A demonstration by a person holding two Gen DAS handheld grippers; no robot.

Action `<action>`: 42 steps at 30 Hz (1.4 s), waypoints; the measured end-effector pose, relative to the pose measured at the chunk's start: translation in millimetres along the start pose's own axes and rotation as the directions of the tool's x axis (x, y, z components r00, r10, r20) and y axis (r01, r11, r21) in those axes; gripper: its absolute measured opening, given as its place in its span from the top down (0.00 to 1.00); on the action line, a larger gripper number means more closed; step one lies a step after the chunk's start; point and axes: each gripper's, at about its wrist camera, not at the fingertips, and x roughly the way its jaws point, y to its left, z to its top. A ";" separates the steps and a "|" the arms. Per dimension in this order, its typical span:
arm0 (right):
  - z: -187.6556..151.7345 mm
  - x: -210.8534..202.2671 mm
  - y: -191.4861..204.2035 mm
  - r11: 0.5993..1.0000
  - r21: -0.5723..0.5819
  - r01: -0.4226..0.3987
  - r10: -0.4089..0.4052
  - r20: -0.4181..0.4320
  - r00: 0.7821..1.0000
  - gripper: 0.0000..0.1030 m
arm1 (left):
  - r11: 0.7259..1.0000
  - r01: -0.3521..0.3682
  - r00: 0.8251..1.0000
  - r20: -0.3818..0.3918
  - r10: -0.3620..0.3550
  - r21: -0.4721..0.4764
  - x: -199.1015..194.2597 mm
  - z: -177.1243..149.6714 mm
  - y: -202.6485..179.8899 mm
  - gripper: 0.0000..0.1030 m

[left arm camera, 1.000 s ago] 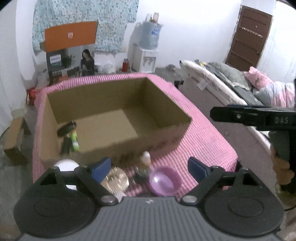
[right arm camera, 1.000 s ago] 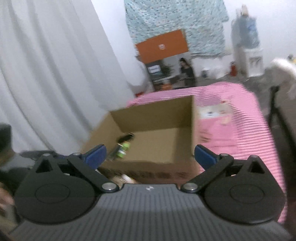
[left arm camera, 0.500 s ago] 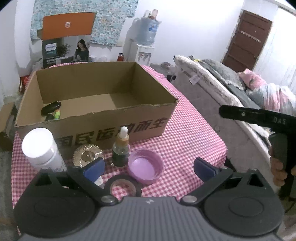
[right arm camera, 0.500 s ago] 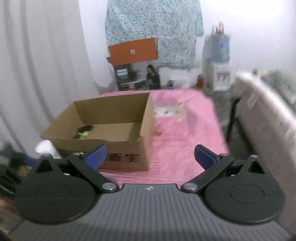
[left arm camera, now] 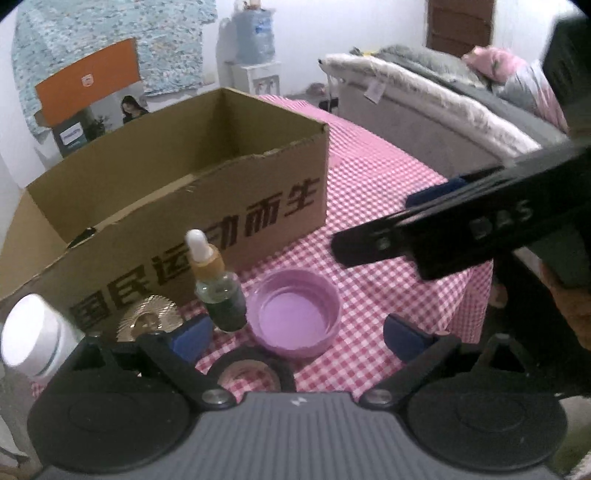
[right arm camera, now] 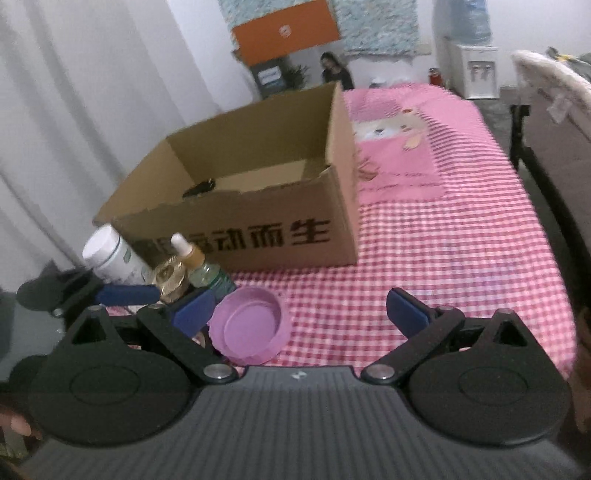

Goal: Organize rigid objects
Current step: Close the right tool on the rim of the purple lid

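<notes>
An open cardboard box (left arm camera: 236, 218) stands on the pink checked table, also in the right wrist view (right arm camera: 280, 236); a dark object (right arm camera: 199, 187) lies inside. In front of it stand a dropper bottle (left arm camera: 218, 288), a purple lid (left arm camera: 295, 314), a gold ribbed lid (left arm camera: 149, 321), a white jar (left arm camera: 31, 339) and a black tape ring (left arm camera: 251, 373). My left gripper (left arm camera: 295, 336) is open, low over the purple lid and tape ring. My right gripper (right arm camera: 299, 314) is open, beside the purple lid (right arm camera: 247, 328), and shows in the left wrist view (left arm camera: 443, 236).
The pink checked cloth (right arm camera: 443, 258) stretches right of the box to the table edge. A bed (left arm camera: 443, 107) stands to the right. An orange carton (right arm camera: 284, 26) and a water dispenser (right arm camera: 476, 70) stand at the back wall. White curtains (right arm camera: 74, 110) hang on the left.
Both grippers have dropped lower and closer to the items in front of the box. The right gripper swung in from the right and now sits beside the purple lid.
</notes>
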 end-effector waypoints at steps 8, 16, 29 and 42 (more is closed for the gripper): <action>8.4 32.6 5.3 0.997 -0.054 -0.055 0.049 -0.120 0.992 0.36 | 1.000 0.030 0.997 -0.077 -0.030 -0.003 25.0 5.5 0.6 0.15; 7.9 52.1 3.8 0.994 -0.079 -0.073 0.058 -0.177 0.982 0.59 | 0.997 0.079 0.992 -0.096 -0.081 -0.027 31.9 10.0 3.5 0.21; -4.9 39.7 -32.6 1.000 0.001 -0.027 0.027 -0.187 0.982 0.64 | 0.982 0.187 0.980 -0.076 -0.183 0.040 36.8 17.0 -22.7 0.21; -5.6 40.3 -44.0 1.000 0.020 -0.018 0.021 -0.163 0.986 0.67 | 0.985 0.092 0.992 -0.104 -0.078 0.143 59.6 25.0 -35.2 0.21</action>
